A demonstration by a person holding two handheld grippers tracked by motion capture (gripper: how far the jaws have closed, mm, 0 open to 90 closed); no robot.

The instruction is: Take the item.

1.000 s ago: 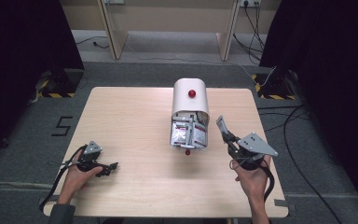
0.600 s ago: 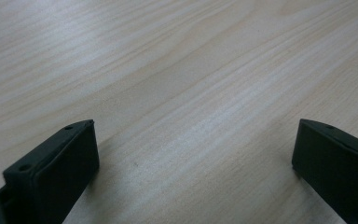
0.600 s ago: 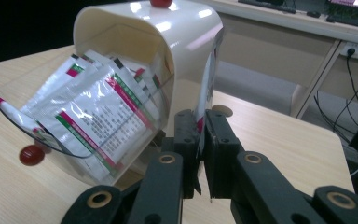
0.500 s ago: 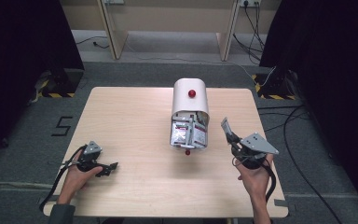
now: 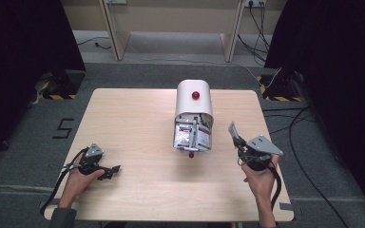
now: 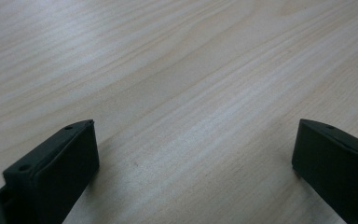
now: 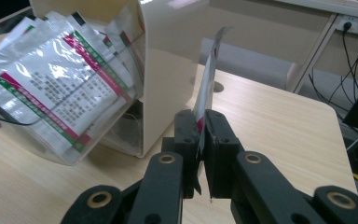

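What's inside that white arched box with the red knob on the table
The white box holds a leaning stack of printed foil sachets behind its clear front flap. How many sit deeper inside is hidden by the cover.

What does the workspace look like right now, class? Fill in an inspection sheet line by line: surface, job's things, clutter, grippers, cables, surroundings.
Surface: pale wood table, bare around the things.
Job's things: white dispenser with red knob, front open, sachets packed inside; one sachet held out beside it.
Clutter: nothing seen.
Grippers: left hand-held gripper low over the table, jaws wide apart; right hand-held gripper shut on the sachet.
Cables: one trails from each gripper; more on the floor at right.
Surroundings: grey floor, dark curtains, "5" marked on floor.
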